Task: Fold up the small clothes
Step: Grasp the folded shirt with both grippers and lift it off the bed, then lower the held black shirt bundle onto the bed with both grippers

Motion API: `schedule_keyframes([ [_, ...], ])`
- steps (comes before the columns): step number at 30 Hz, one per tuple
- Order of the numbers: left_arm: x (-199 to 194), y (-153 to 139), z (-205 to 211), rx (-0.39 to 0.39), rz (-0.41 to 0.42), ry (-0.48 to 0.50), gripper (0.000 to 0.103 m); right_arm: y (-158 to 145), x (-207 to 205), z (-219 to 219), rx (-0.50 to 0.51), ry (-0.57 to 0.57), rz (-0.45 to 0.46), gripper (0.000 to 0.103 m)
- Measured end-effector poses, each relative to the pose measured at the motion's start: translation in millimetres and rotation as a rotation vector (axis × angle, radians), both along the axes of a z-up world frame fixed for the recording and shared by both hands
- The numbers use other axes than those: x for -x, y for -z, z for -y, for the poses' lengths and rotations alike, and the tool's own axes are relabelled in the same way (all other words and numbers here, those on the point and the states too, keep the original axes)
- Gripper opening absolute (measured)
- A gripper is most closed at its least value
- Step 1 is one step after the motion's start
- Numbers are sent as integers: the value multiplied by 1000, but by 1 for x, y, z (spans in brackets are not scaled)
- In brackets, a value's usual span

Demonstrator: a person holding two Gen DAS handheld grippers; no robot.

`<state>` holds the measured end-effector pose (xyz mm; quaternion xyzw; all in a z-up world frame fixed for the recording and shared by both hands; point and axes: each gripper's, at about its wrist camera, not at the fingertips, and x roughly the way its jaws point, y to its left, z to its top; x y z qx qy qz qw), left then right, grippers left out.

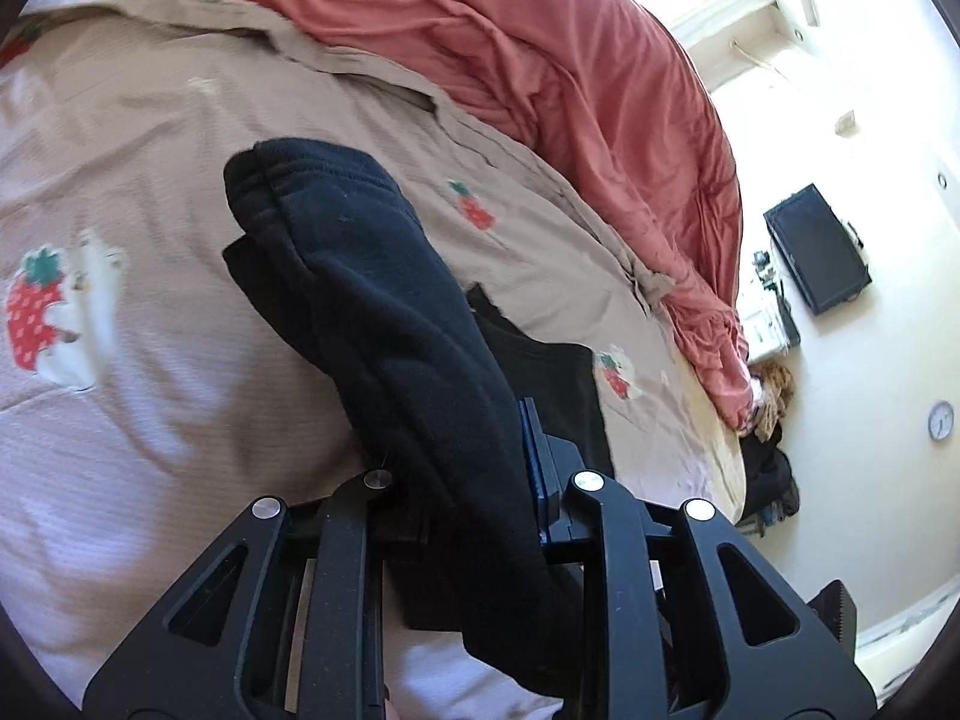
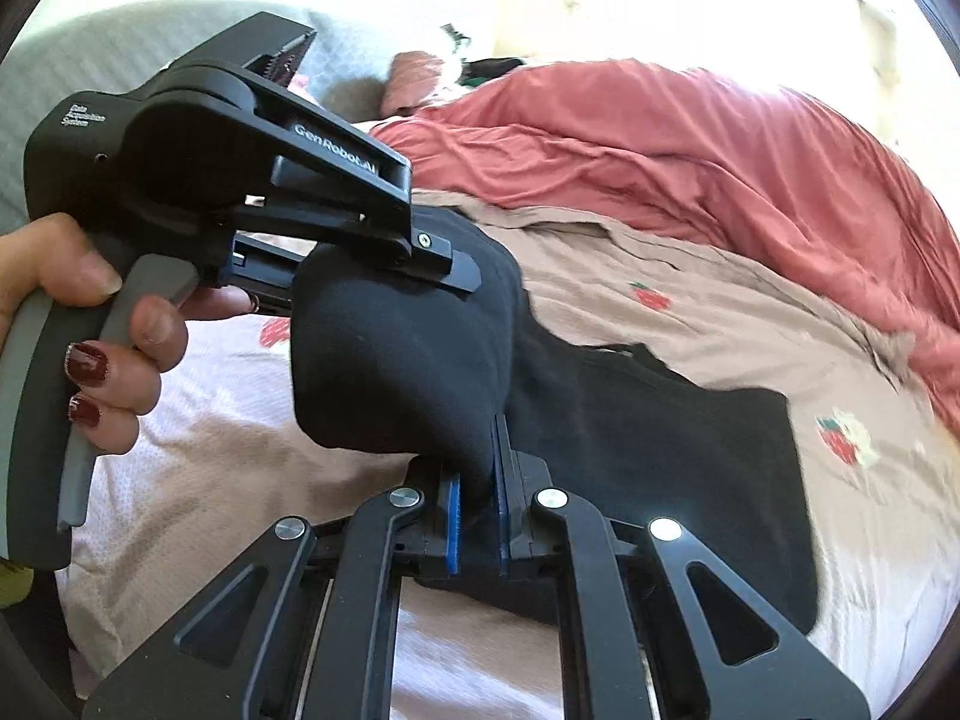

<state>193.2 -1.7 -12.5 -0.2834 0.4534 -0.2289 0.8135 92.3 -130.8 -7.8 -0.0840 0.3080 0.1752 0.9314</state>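
A small black garment (image 1: 372, 300) lies partly on the bed, with one edge lifted off it. My left gripper (image 1: 480, 456) is shut on a thick fold of that edge; the cloth hides its left finger, and only the right blue pad (image 1: 536, 456) shows. In the right wrist view a hand (image 2: 120, 360) holds the left gripper (image 2: 444, 264), clamped on the raised fold. My right gripper (image 2: 477, 480) is shut on a lower bit of the same black garment (image 2: 408, 360), pinched between its blue pads (image 2: 453, 510). The rest of the cloth (image 2: 690, 450) trails flat across the sheet.
The bed has a beige sheet (image 1: 150, 150) with strawberry prints. A bunched red duvet (image 2: 660, 138) lies along its far side. A grey headboard or pillow (image 2: 120, 42) is at the back left. Past the bed's edge are a black screen (image 1: 816, 246) and a wall clock (image 1: 940, 420).
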Motion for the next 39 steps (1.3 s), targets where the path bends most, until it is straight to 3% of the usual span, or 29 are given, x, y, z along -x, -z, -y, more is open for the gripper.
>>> schedule_keyframes([
  [8, -9, -25, 85, -114, 2, 92, 16, -6, 15, 63, -101, 103, -11, 7],
  [17, -28, -15, 171, -229, -43, 179, 17, -2, 6, 129, -207, 230, -75, 7],
  [19, -32, -9, 186, -260, -58, 195, 21, 5, 3, 140, -232, 256, -109, 7],
  [21, -38, 1, 198, -276, -92, 187, 37, 17, -1, 150, -265, 279, -161, 8],
  [22, -40, 4, 200, -256, -109, 189, 43, 23, -3, 152, -278, 291, -186, 8],
  [28, -27, -9, 194, -308, -45, 170, 43, 49, -8, 178, -448, 358, -322, 11],
  [32, -14, -16, 173, -413, 11, 119, 43, 53, -8, 186, -514, 396, -369, 16],
  [39, 3, 3, 146, -556, 28, 97, 48, 50, 5, 208, -560, 493, -410, 30],
])
